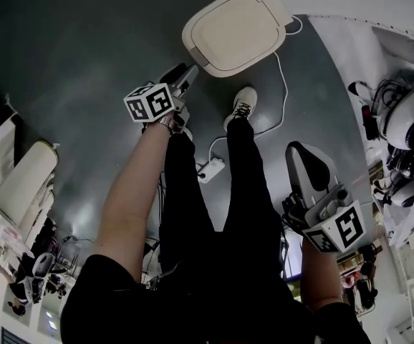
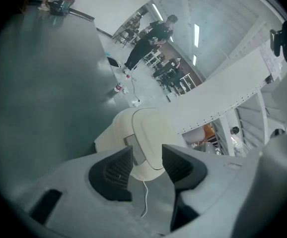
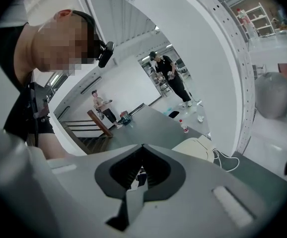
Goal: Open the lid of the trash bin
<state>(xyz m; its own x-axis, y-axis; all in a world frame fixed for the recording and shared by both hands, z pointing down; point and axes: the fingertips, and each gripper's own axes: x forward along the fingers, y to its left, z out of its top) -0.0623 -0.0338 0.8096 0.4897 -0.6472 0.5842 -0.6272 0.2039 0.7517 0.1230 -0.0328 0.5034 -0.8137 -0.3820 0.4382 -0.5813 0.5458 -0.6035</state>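
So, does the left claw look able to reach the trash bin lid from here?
Probably yes. The left claw is open and pointed at the trash bin lid, just short of its near edge. Nothing stands between them; only a white cable lies lower down.
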